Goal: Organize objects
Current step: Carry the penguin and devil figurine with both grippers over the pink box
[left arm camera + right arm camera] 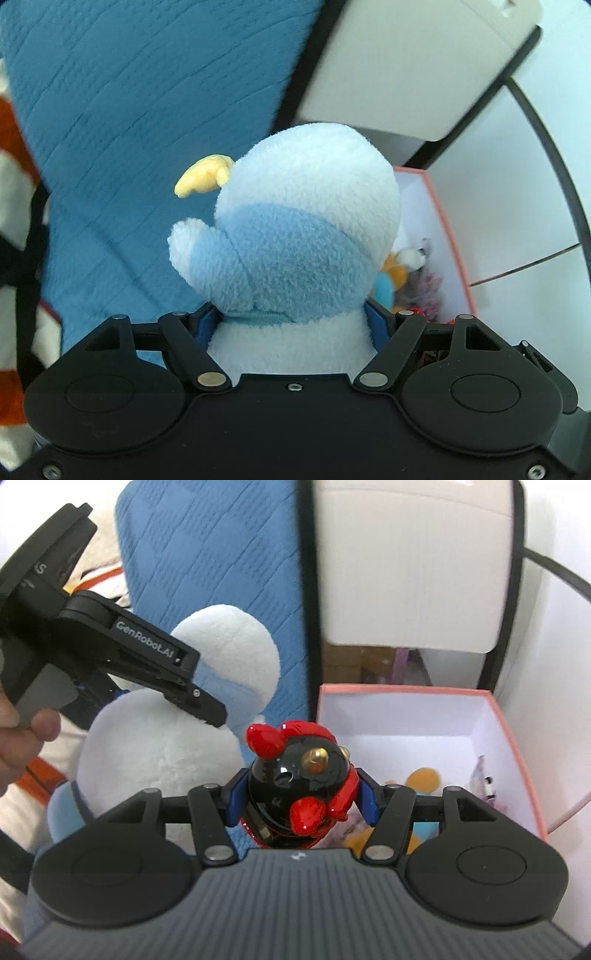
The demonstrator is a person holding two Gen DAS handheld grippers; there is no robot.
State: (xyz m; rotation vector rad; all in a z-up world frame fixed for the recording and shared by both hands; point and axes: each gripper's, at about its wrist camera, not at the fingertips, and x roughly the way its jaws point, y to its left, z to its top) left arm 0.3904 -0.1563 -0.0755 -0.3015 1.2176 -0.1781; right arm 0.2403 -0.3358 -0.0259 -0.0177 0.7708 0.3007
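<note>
My left gripper [293, 325] is shut on a blue-and-white plush penguin [295, 229] with a yellow beak, held up over the blue quilt. The penguin also shows in the right wrist view [166, 746], with the left gripper [122, 657] clamped on it. My right gripper [301, 801] is shut on a glossy black-and-red rooster figurine [303, 775], held just left of a pink box [517, 738] with a white inside. The box holds small plush toys [424, 779] and shows in the left wrist view [450, 236] behind the penguin.
A blue quilted blanket [147, 110] lies behind and to the left. A beige bin with black frame [406, 572] stands behind the pink box. A striped orange-and-white cloth [14, 184] lies at the far left. White floor [517, 221] lies to the right.
</note>
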